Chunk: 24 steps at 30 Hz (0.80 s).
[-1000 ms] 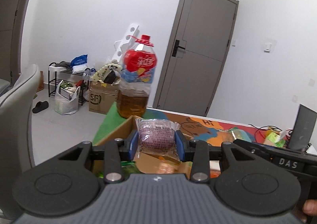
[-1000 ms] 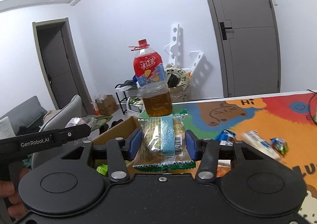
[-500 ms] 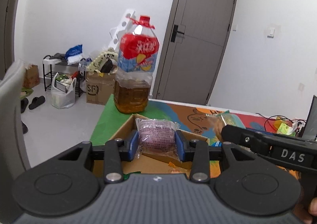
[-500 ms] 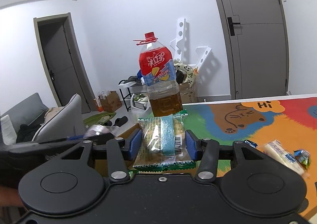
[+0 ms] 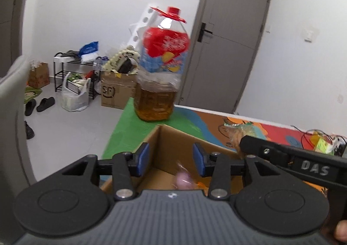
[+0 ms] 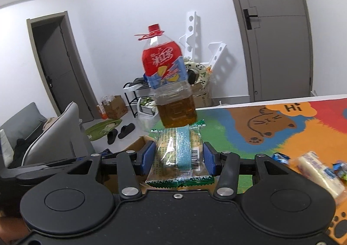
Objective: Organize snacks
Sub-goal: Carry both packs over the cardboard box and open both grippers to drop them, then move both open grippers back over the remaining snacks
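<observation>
My left gripper (image 5: 171, 159) hangs over the open cardboard box (image 5: 173, 143). Its jaws are opening and nothing sits between the blue pads. A blurred pink snack packet (image 5: 182, 181) is dropping into the box just below them. My right gripper (image 6: 177, 158) is shut on a clear, green-edged biscuit packet (image 6: 176, 156), held upright above the box's corner (image 6: 138, 144). That gripper's black body (image 5: 292, 161) crosses the right side of the left wrist view, with its packet (image 5: 236, 134) at the tip.
A large bottle of amber drink with a red label (image 5: 160, 75) (image 6: 171, 91) stands just behind the box on the colourful mat (image 6: 282, 127). Loose wrapped snacks (image 6: 316, 169) lie on the mat at right. A grey chair (image 6: 52, 136) stands left of the table.
The left gripper opened and let go of the pink packet, which now falls into the box. Both grippers moved closer to the box and bottle. The right still holds its packet.
</observation>
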Each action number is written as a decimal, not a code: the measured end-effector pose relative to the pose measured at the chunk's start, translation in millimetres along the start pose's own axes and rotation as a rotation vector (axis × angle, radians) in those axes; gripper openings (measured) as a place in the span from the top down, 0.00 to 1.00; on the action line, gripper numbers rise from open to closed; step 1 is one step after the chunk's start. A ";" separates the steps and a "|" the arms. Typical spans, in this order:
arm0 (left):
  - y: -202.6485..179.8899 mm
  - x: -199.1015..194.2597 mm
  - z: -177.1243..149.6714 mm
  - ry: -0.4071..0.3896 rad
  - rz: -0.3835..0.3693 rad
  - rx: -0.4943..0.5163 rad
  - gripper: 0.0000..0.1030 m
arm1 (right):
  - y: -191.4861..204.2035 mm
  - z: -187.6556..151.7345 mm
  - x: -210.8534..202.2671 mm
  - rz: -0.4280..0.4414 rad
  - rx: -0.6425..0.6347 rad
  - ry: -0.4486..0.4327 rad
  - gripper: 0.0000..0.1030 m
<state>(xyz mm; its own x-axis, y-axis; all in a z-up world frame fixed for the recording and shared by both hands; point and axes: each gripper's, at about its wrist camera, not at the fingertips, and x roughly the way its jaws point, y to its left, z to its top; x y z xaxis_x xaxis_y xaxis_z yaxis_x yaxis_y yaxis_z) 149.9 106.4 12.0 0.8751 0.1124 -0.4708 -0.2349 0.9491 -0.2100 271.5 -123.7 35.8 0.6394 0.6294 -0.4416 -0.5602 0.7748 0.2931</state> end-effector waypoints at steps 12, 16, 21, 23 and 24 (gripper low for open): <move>22.1 -38.6 -4.2 -0.055 0.125 -0.030 0.23 | 20.5 -6.9 3.9 0.030 -0.005 0.012 0.09; 19.9 -56.6 -13.0 -0.086 0.140 -0.034 0.18 | 12.1 -15.2 -15.6 -0.002 0.016 -0.020 0.00; 2.2 -71.0 -21.1 -0.090 0.207 0.026 0.17 | 3.4 -30.6 -37.4 -0.063 0.008 -0.032 0.00; -3.5 -77.5 -23.5 -0.097 0.194 0.027 0.14 | 1.4 -34.7 -46.1 -0.096 -0.017 -0.026 0.00; -6.7 -80.2 -24.8 -0.098 0.193 0.031 0.12 | 0.1 -35.6 -49.4 -0.115 -0.024 -0.019 0.00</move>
<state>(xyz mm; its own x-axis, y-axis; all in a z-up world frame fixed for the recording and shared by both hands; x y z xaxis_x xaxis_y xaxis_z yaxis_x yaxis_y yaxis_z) 70.8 83.8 29.9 0.8522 0.3197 -0.4141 -0.3905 0.9155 -0.0968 221.1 -156.9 27.5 0.7099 0.5377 -0.4549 -0.4950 0.8403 0.2209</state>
